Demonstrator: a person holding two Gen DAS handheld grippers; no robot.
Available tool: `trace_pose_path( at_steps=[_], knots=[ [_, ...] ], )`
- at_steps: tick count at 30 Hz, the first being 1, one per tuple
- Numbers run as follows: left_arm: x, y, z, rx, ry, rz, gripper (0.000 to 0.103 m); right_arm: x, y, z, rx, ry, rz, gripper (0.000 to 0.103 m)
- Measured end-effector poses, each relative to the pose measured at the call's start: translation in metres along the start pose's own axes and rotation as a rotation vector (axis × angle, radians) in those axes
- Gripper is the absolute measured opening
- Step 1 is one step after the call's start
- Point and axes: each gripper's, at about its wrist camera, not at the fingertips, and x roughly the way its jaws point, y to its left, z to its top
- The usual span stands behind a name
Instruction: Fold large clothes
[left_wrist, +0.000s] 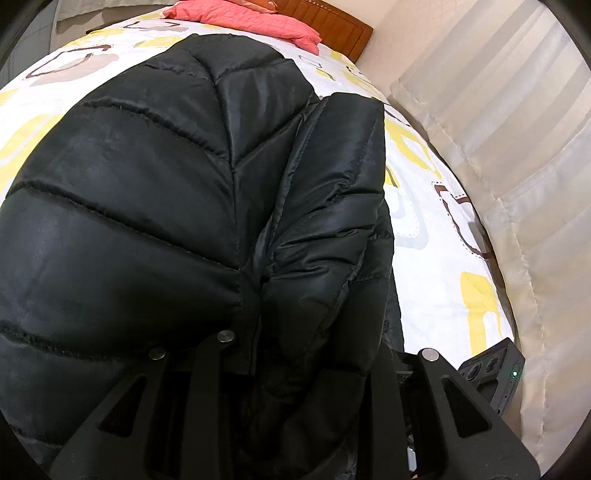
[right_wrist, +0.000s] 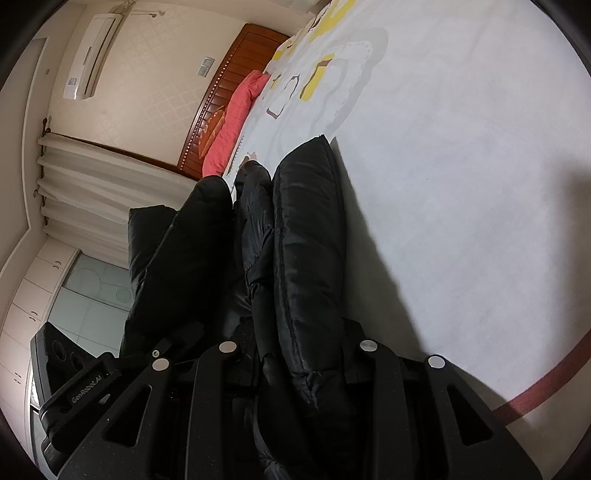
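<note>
A black quilted puffer jacket (left_wrist: 155, 206) lies on the bed, filling most of the left wrist view; a folded part (left_wrist: 332, 206) lies along its right side. My left gripper (left_wrist: 295, 354) is shut on the jacket's near edge, the fabric bunched between its jaws. In the right wrist view the jacket (right_wrist: 306, 236) runs away from me in thick folds. My right gripper (right_wrist: 295, 350) is shut on the jacket's edge and holds it just above the sheet. The other gripper (right_wrist: 74, 369) shows at the lower left of that view.
The bed has a white sheet with yellow and grey patterns (left_wrist: 436, 229). A pink pillow (left_wrist: 251, 22) lies by the wooden headboard (right_wrist: 236, 85). Pale curtains (left_wrist: 517, 147) hang close along the bed's right side. An air conditioner (right_wrist: 92, 55) is on the wall.
</note>
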Motion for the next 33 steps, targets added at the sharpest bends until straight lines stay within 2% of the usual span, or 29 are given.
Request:
trace_pose_path(
  at_steps=[33],
  knots=[
    [-0.002,-0.015,-0.010,0.047,-0.018,0.011,0.024,-0.005,-0.002,0.002,0.008,-0.007,-0.015,0.027]
  ],
)
